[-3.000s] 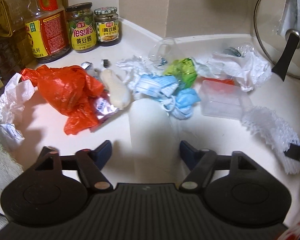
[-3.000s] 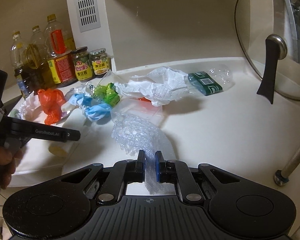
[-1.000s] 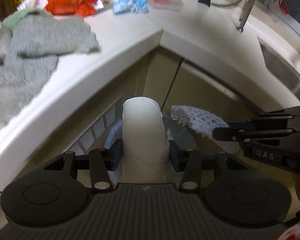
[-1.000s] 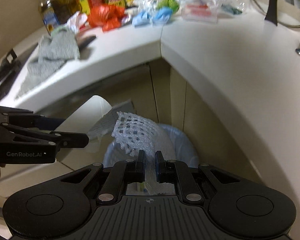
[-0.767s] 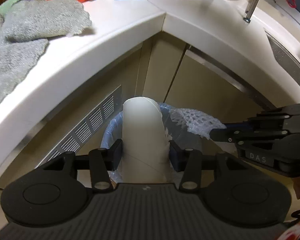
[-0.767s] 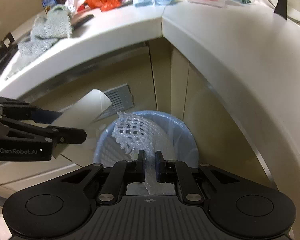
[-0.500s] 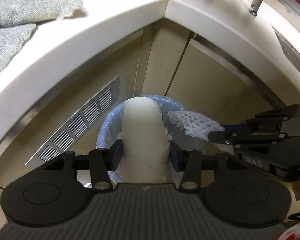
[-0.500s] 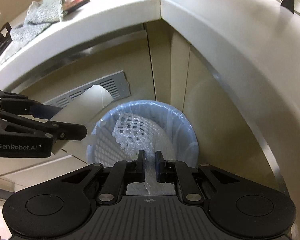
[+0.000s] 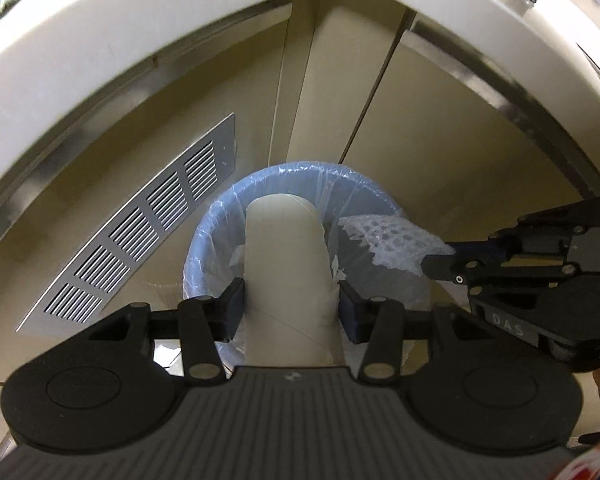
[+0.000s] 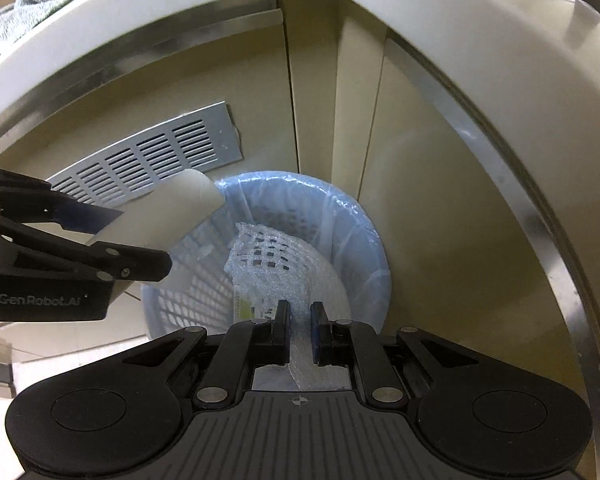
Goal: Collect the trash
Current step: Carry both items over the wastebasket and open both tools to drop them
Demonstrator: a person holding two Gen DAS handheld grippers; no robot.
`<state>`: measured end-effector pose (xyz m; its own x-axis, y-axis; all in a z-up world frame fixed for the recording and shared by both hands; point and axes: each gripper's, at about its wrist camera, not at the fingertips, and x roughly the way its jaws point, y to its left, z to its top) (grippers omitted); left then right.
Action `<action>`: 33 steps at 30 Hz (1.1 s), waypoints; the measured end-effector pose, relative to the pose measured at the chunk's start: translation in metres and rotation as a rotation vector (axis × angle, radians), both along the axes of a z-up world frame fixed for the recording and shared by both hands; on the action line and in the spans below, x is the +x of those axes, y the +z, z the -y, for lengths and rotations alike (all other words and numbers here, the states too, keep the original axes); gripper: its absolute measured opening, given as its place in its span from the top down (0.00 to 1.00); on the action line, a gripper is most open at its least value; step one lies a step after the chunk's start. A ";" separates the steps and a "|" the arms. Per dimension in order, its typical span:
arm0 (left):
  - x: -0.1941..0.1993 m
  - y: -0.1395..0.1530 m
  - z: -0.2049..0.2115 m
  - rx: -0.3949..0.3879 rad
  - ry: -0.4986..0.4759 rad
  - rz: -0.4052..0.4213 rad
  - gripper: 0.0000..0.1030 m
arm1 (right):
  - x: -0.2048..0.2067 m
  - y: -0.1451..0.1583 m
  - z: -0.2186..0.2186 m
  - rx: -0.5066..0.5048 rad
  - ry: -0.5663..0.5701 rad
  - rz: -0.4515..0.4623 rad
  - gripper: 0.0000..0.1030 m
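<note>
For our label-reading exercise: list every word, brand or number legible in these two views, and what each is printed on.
"GenRobot.AI": side of the left gripper.
"DAS": side of the right gripper.
Printed packet inside the bin: too small to read.

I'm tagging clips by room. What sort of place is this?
Most likely a home kitchen: a curved white counter over beige cabinet doors, a metal vent grille in one, and a bag-lined bin on the floor in the corner.
</note>
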<state>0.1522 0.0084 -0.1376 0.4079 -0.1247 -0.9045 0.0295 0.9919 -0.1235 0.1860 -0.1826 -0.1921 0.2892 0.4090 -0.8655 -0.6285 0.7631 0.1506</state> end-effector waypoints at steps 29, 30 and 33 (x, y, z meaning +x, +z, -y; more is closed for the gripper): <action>0.012 -0.007 -0.003 0.028 0.038 0.002 0.49 | 0.006 -0.006 -0.009 0.003 0.011 -0.010 0.90; 0.011 -0.006 -0.004 0.028 0.041 0.003 0.49 | 0.006 -0.006 -0.009 0.004 0.010 -0.010 0.90; 0.010 -0.005 -0.007 0.030 0.048 0.005 0.49 | 0.008 -0.006 -0.009 0.007 0.012 -0.010 0.90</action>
<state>0.1622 0.0154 -0.1427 0.4176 -0.0777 -0.9053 -0.0179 0.9954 -0.0937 0.1937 -0.1739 -0.1981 0.2757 0.4188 -0.8652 -0.6362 0.7543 0.1624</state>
